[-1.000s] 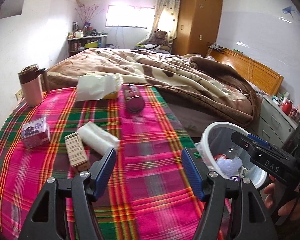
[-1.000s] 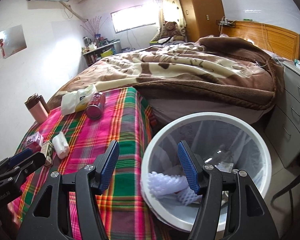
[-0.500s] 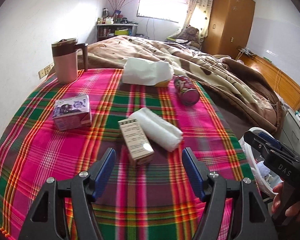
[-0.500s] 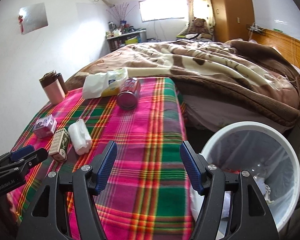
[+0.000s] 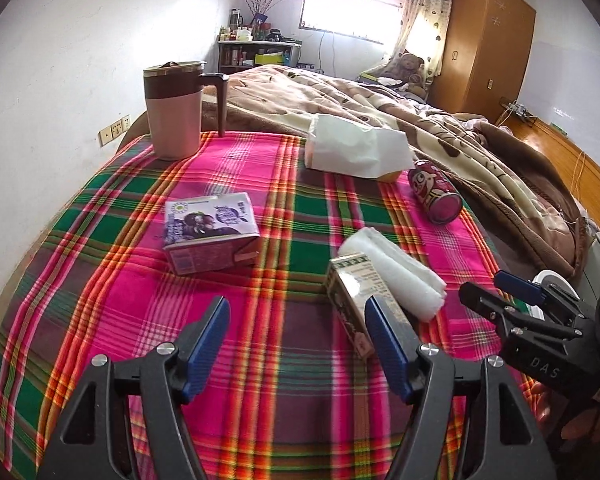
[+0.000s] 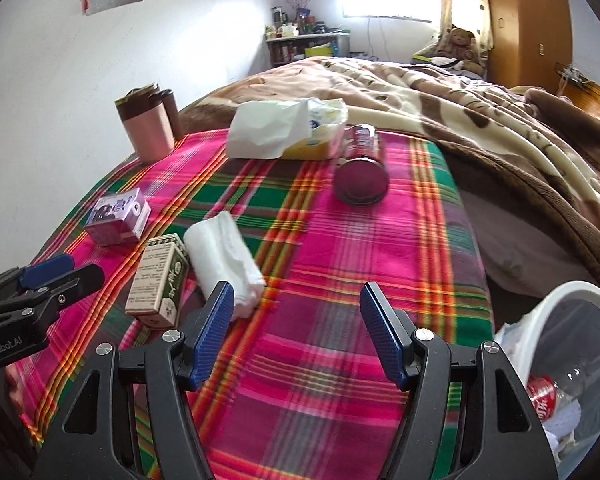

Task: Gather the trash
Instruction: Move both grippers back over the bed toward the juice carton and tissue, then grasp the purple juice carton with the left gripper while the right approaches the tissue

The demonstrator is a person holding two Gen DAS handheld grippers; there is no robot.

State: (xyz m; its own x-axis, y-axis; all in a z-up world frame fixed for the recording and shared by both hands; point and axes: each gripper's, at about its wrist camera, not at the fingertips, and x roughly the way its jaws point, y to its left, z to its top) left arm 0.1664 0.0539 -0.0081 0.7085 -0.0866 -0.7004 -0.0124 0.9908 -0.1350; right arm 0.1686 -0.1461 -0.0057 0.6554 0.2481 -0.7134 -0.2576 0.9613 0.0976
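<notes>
On the plaid tablecloth [image 5: 284, 368] lie a purple carton [image 5: 210, 232], a green-and-cream box [image 5: 354, 300] and a rolled white tissue [image 5: 392, 274] side by side, and a red can [image 5: 436, 196] on its side. My left gripper [image 5: 296, 344] is open and empty, its right finger just in front of the box. My right gripper [image 6: 296, 332] is open and empty above the cloth, right of the tissue [image 6: 224, 256] and box [image 6: 160, 280]. The white bin [image 6: 572, 380] with trash inside sits at lower right.
A pink-and-brown mug [image 5: 174, 112] stands at the table's far left. A tissue pack [image 5: 352, 148] lies at the far edge. A bed with a brown blanket [image 5: 440, 136] is beyond. A white wall [image 5: 40, 100] runs close on the left.
Both grippers have swung left from the bin toward the table. The left one has moved closer to the box and carton. Both stay open and empty.
</notes>
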